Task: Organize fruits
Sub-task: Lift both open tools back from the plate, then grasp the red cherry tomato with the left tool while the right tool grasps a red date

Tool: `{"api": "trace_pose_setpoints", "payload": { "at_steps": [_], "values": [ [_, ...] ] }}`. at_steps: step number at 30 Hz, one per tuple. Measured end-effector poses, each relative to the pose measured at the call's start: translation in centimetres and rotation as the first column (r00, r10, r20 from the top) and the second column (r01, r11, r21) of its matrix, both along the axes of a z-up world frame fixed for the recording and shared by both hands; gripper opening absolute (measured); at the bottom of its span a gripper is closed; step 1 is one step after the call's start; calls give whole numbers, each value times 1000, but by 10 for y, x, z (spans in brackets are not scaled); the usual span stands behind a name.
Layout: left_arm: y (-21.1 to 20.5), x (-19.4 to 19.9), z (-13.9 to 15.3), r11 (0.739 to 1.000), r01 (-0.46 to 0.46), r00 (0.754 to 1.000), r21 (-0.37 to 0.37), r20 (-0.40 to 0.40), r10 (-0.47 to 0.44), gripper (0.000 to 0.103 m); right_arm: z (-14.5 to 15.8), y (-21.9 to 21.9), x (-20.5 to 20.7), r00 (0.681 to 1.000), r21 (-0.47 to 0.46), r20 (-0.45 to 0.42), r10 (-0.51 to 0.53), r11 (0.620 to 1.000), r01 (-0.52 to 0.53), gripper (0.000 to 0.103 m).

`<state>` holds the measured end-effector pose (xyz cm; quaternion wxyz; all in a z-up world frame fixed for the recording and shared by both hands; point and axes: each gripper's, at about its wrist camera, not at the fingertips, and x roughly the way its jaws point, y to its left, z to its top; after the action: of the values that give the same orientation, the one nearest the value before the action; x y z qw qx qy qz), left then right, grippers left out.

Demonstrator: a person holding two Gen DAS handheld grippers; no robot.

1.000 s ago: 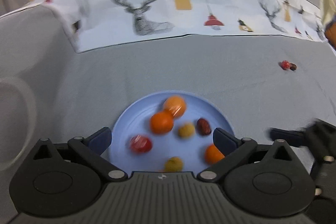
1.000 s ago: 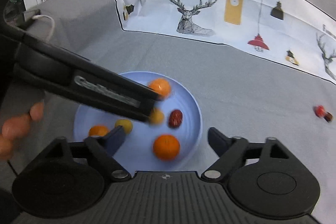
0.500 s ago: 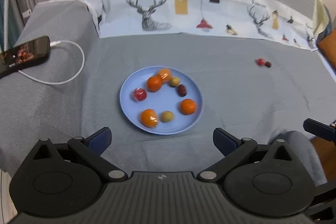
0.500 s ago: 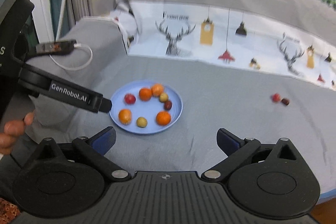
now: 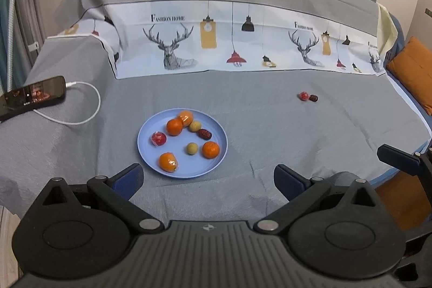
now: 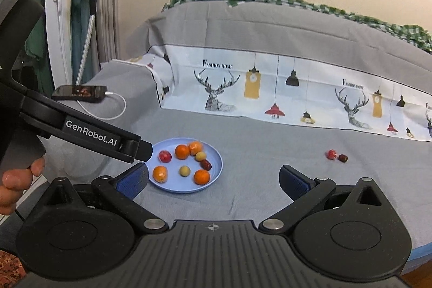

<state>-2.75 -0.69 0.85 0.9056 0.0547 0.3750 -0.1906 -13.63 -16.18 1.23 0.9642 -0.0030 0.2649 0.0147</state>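
Note:
A light blue plate (image 5: 151,153) (image 6: 216,166) lies on the grey cloth and holds several fruits: oranges (image 5: 174,126) (image 6: 201,177), a red fruit (image 5: 158,138), yellowish round ones (image 5: 192,148) and a dark date (image 5: 205,134). A red fruit (image 5: 303,96) (image 6: 331,153) and a dark date (image 5: 313,98) (image 6: 343,158) lie together on the cloth, far right of the plate. My left gripper (image 5: 208,177) is open and empty, held back from the plate. My right gripper (image 6: 213,177) is open and empty, also held back.
A phone (image 5: 31,95) (image 6: 79,92) on a white cable (image 5: 91,112) lies at the left. A deer-print cloth (image 5: 243,45) covers the back. An orange cushion (image 5: 413,69) sits at the right. The left tool's body (image 6: 81,131) crosses the right wrist view.
Both grippers have pulled back and up from the plate, which now looks smaller and farther away. The fruits on the plate have settled. Both stay open and empty.

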Motion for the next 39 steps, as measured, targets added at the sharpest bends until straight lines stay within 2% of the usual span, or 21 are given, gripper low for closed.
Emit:
{"api": "trace_pose_setpoints", "payload": {
  "at_steps": [9,25,30,33,39],
  "values": [
    [-3,-16,9,1000,15,999,7,37,-15,103,6,-2,-14,999,4,34,-3,1000,3,102],
    [-18,-7,8,999,30,999,35,37,-31,103,1,-10,-11,999,44,22,-30,999,29,102],
    [-36,4,8,998,36,998,55,51,-39,103,-1,-39,-7,990,73,21,-141,988,140,102],
    [-48,13,7,997,41,997,60,56,-45,103,-8,-69,-4,975,101,-4,-222,970,221,102],
    [-83,43,-5,996,71,997,62,14,-72,103,-27,-126,6,934,83,-67,-350,931,355,102]
  ]
}}
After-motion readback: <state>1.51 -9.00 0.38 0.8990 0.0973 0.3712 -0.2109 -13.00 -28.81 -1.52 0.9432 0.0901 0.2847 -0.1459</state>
